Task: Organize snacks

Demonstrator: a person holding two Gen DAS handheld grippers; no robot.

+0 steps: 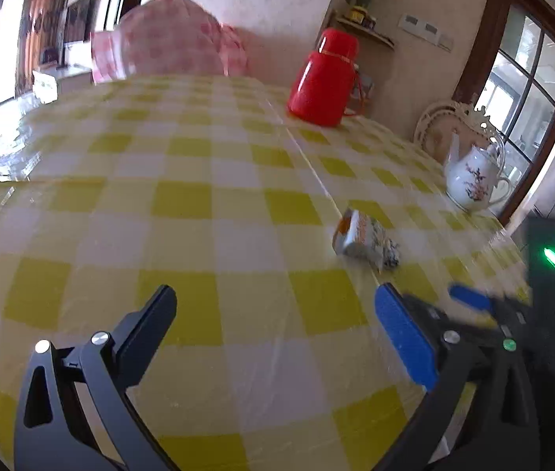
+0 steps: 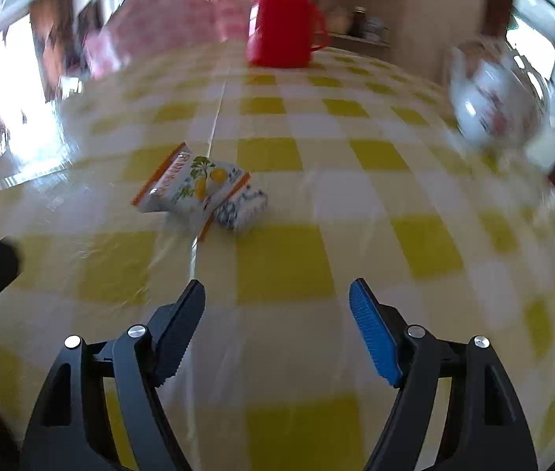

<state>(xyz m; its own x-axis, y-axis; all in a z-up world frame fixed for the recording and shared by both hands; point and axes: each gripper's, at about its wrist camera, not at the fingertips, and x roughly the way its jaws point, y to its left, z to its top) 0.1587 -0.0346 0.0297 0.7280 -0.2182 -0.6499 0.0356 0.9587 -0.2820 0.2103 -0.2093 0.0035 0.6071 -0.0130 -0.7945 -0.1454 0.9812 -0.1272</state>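
Two small snack packets lie touching on the yellow-and-white checked tablecloth (image 2: 285, 267). One is white with orange edges and a yellow fruit picture (image 2: 183, 186). The other is white with a blue pattern (image 2: 244, 206) and lies partly under it. In the left wrist view the packets (image 1: 363, 241) sit ahead and to the right. My left gripper (image 1: 275, 306) is open and empty above the cloth. My right gripper (image 2: 277, 302) is open and empty, short of the packets and a little to their right. It also shows at the right of the left wrist view (image 1: 469, 296).
A red thermos jug (image 1: 322, 78) stands at the far side of the table. A white floral teapot (image 1: 473, 174) stands at the right. A pink mesh food cover (image 1: 167, 35) sits at the far left. The table's right edge runs close behind the teapot.
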